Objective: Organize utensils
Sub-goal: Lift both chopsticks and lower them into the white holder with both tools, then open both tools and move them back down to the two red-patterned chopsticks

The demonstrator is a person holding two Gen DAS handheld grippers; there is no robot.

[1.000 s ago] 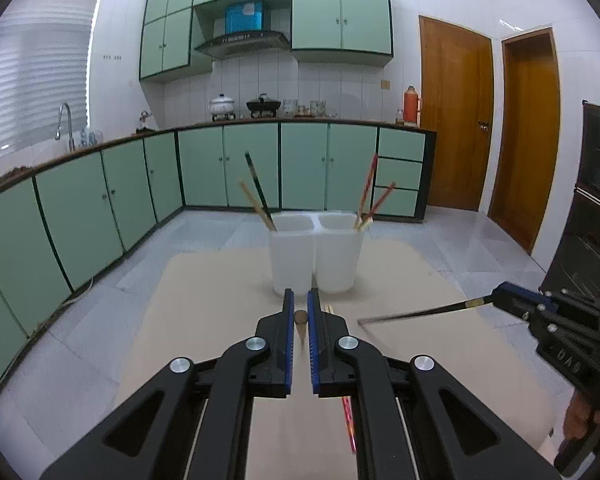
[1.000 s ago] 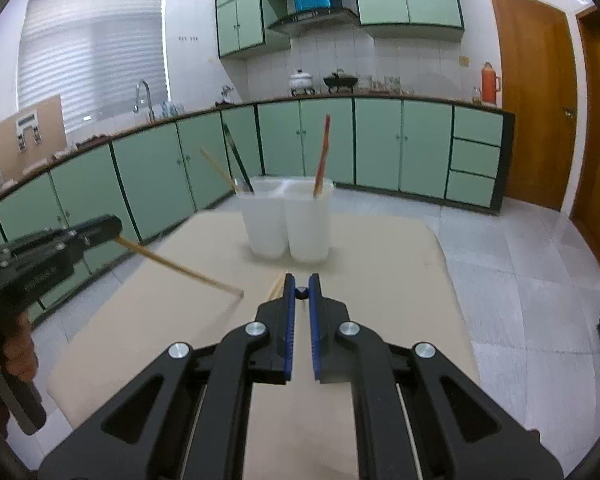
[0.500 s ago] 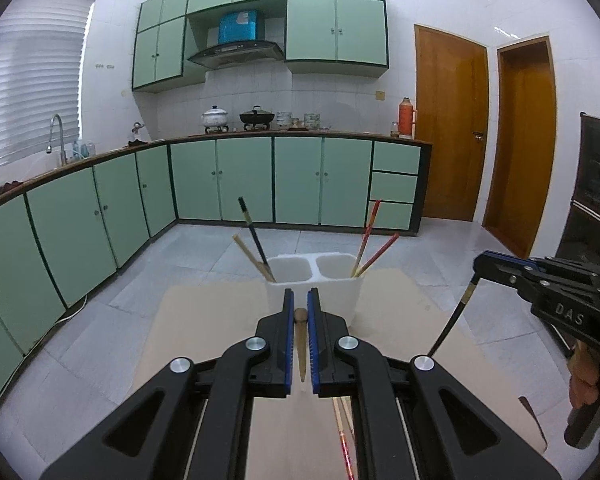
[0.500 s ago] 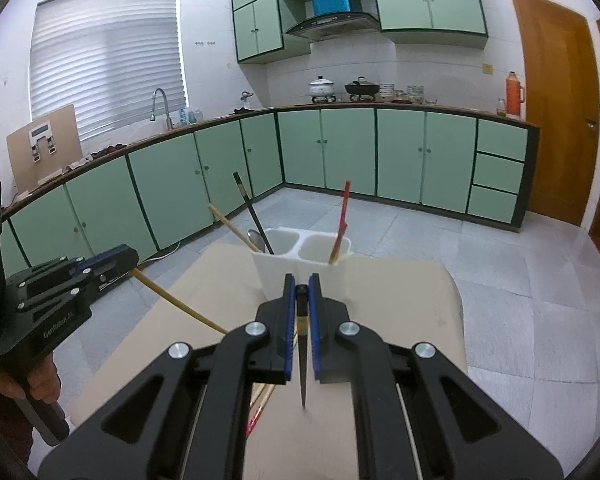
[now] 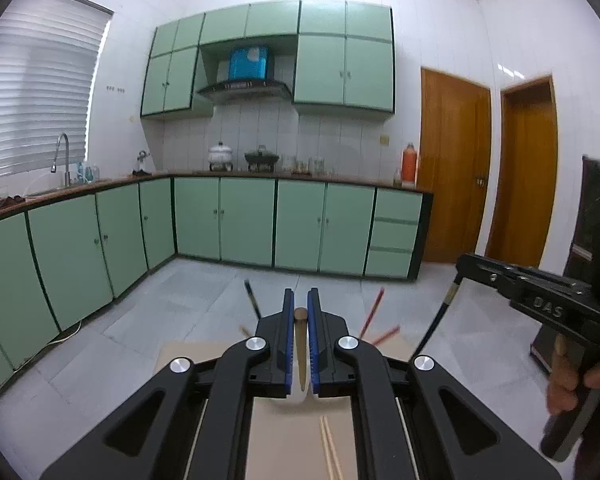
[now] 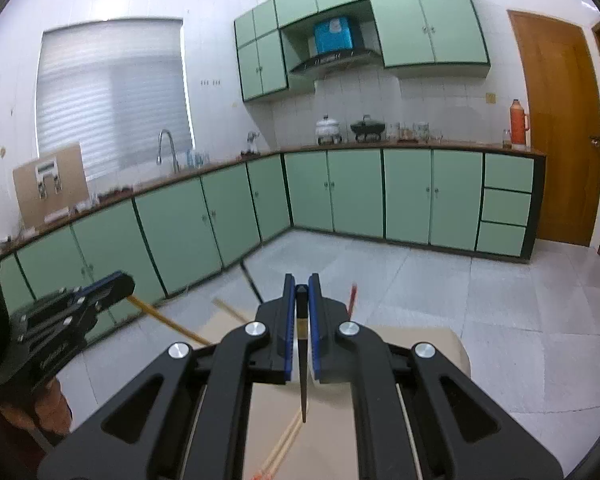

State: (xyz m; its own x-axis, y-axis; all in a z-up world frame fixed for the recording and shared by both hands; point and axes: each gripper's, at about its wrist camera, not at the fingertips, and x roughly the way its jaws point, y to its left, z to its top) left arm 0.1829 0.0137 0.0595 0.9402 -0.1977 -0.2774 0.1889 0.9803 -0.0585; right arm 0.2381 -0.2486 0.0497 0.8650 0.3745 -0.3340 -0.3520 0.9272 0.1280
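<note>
My left gripper (image 5: 300, 308) is shut on a tan wooden chopstick (image 5: 300, 348) that hangs down between its blue pads. Held the same way in my right gripper (image 6: 301, 292) is a black chopstick (image 6: 302, 384), its tip above the beige table (image 6: 424, 340). Each gripper shows in the other's view: the right gripper (image 5: 462, 266) with the black chopstick (image 5: 436, 320), the left gripper (image 6: 124, 285) with the wooden chopstick (image 6: 168, 322). The white holder is hidden behind the fingers. Only the red chopsticks (image 5: 374, 308) and a black chopstick (image 5: 252, 300) standing in it show.
Loose chopsticks (image 6: 284, 444) lie on the table below the grippers, and a pair of chopsticks (image 5: 329, 454) shows in the left wrist view. Green cabinets (image 5: 244, 220) line the walls beyond a tiled floor. Two wooden doors (image 5: 452, 164) stand at the right.
Both grippers have risen well above the table, each still shut on its chopstick. The black chopstick swung from lying flat to hanging down. The holder has dropped behind the fingers in both views.
</note>
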